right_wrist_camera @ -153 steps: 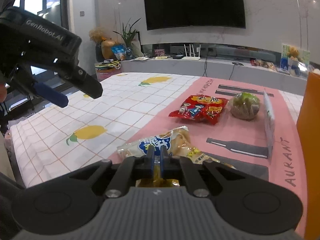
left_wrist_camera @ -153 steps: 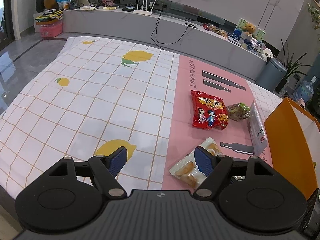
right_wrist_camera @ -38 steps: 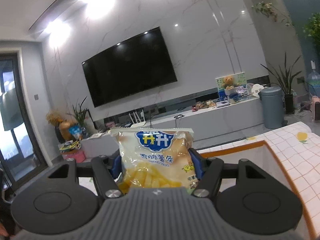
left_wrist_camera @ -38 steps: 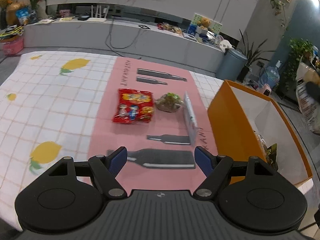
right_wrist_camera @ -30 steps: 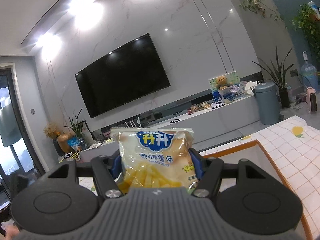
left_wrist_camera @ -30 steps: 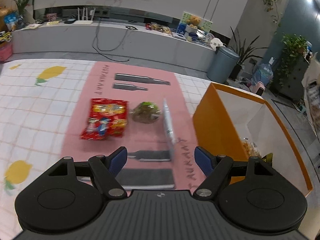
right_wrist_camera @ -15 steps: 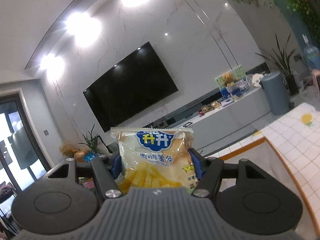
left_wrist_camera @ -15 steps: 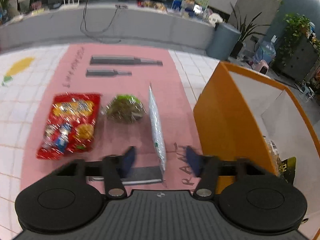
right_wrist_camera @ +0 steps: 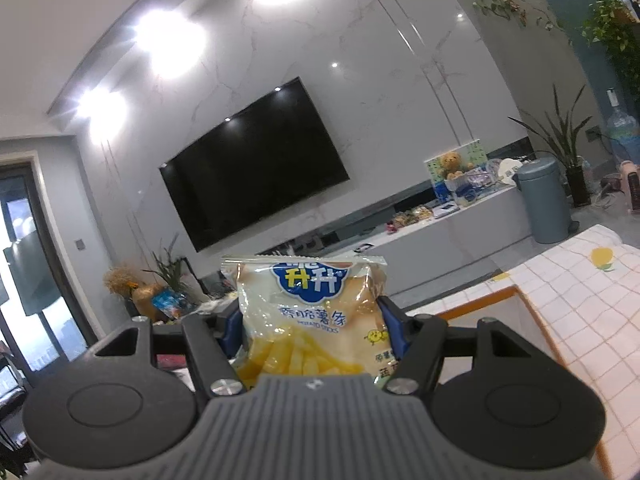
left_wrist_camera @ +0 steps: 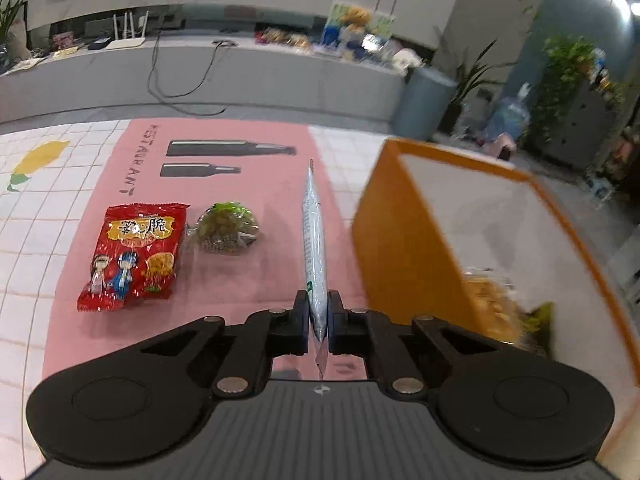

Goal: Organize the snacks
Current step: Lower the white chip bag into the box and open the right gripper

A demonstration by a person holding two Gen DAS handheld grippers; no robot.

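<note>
Two fingers (left_wrist_camera: 299,322) of the left gripper (left_wrist_camera: 318,320) have just closed from wide open onto the near end of the silver pouch (left_wrist_camera: 314,248), which stands on edge on the pink mat (left_wrist_camera: 264,184), its far end pointing away. That clamp suggests this pouch is next for the orange box (left_wrist_camera: 404,256) just to its right. Left of the pouch, the green pack (left_wrist_camera: 226,227) and the red bag (left_wrist_camera: 134,256) lie untouched on the mat. The right gripper (right_wrist_camera: 312,328) keeps its fingers pressed on both sides of the fries bag (right_wrist_camera: 312,312), held upright above the box rim (right_wrist_camera: 480,300), not yet dropped in. Inside the box, blur hides what the yellow and green packets are. The pouch's print is unreadable edge-on, and the right view shows nothing of the counter below the fries bag.
</note>
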